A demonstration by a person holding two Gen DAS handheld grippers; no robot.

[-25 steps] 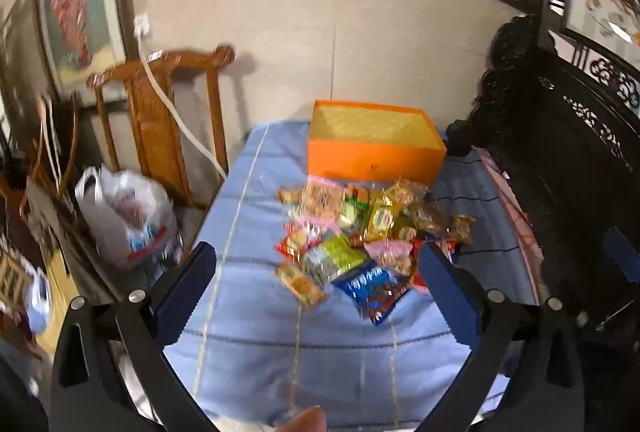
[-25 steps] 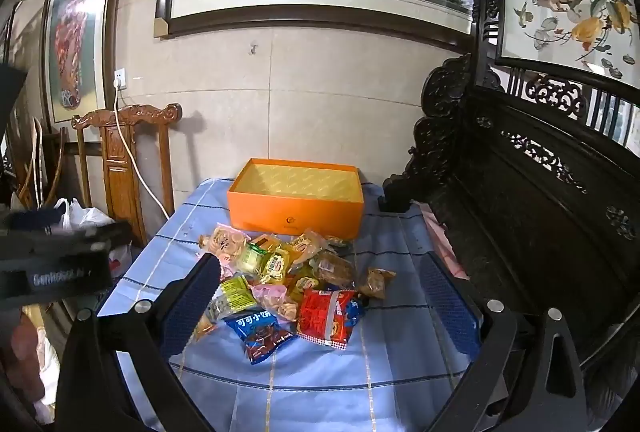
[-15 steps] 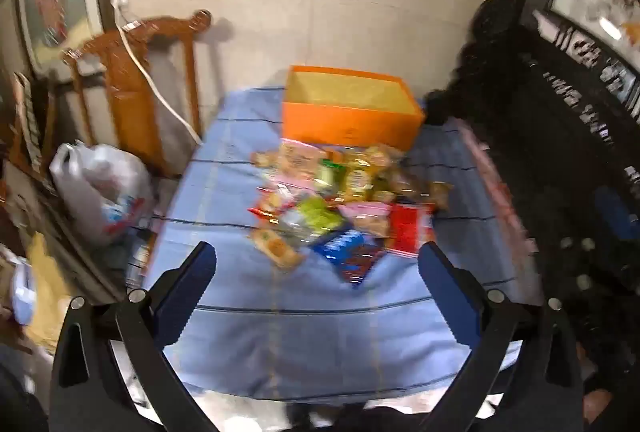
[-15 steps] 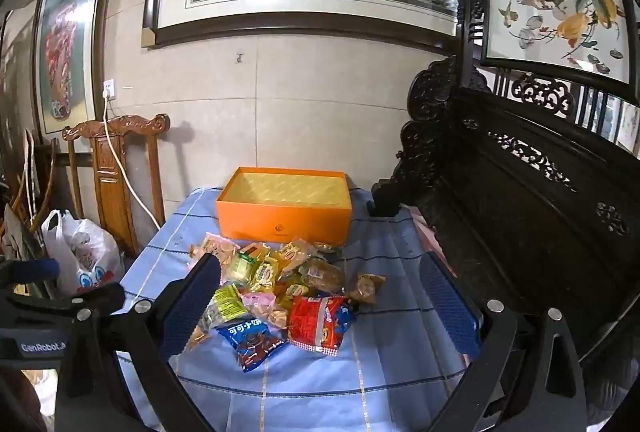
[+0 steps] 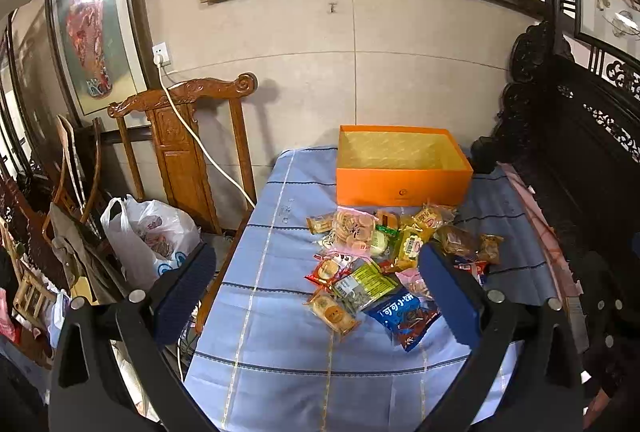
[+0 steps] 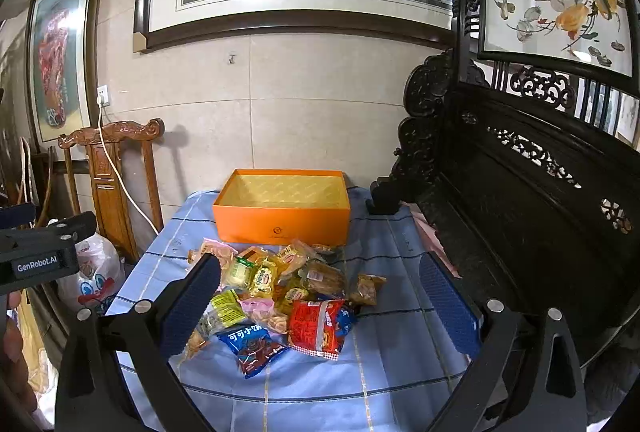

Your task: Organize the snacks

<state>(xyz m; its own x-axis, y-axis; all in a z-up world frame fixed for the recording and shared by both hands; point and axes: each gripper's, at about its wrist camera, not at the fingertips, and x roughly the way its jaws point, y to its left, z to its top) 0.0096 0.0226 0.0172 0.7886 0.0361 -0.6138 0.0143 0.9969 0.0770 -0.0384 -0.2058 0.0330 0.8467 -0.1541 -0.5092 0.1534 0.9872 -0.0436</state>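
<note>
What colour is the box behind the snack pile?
Orange outside, yellow patterned lining inside the box; clearest in the right wrist view.

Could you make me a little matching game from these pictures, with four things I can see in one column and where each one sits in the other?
Things:
1. orange box
2. blue snack packet
3. white plastic bag
4. red snack packet

Places:
A. on the floor beside the table, by the wooden chair
B. at the near edge of the snack pile, left of the red one
C. at the far end of the table, open and empty
D. at the near edge of the snack pile, right of the blue one

Pairs: 1-C, 2-B, 3-A, 4-D
</note>
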